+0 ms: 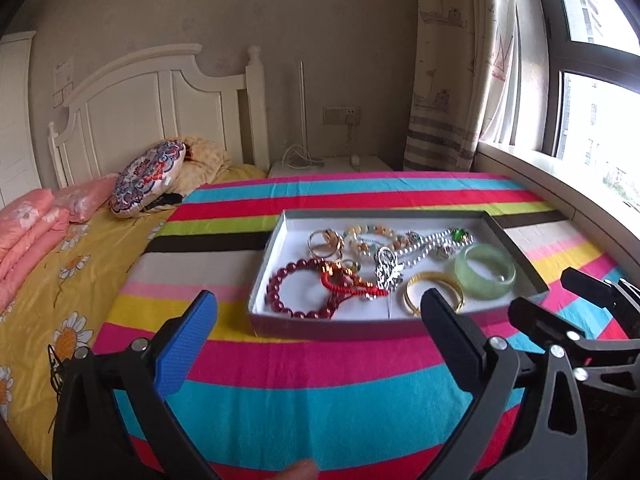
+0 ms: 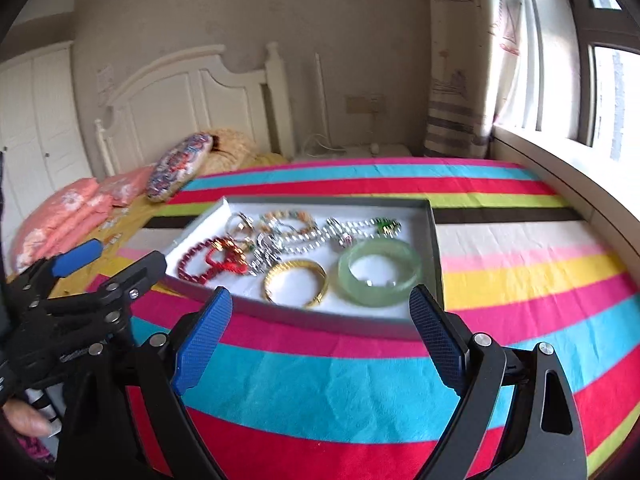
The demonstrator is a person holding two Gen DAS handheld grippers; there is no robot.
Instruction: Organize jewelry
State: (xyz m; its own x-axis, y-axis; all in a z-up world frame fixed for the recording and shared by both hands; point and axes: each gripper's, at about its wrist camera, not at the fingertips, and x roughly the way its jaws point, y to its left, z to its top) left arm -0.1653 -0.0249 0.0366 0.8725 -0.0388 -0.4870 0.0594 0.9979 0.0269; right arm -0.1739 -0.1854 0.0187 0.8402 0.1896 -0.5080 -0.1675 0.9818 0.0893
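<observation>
A bed point(image 1: 72, 248) with a white headboard point(image 1: 160, 108) fills the scene; a striped blanket point(image 1: 320, 392) in pink, blue, red, yellow and green covers its near part, and a yellow flowered sheet point(image 1: 48, 292) shows on the left. Folded pink bedding point(image 1: 28, 232) and a round patterned cushion point(image 1: 150, 176) lie near the headboard. A curtain point(image 1: 452, 64) hangs beside the window point(image 1: 592, 120) on the right.

A shallow grey box point(image 1: 320, 324) with a white floor rests on the blanket, holding all the jewelry. Within it: a pale green bangle point(image 1: 486, 270) at the near right corner; a gold bangle point(image 1: 434, 292) just beside it on the left; a dark red bead bracelet point(image 1: 300, 292) at the near left; a red cord bracelet point(image 1: 352, 282) overlapping the bead bracelet; a silver bead necklace point(image 1: 424, 242) with a green stone point(image 1: 458, 235) along the far side; a pastel bead bracelet point(image 1: 370, 236); a gold ring point(image 1: 324, 240).

The left hand-held gripper point(image 1: 316, 328) is spread wide with nothing between its fingers, short of the box's near wall. The right hand-held gripper point(image 2: 320, 320) is likewise spread and empty, close to the near wall in front of the two bangles.
</observation>
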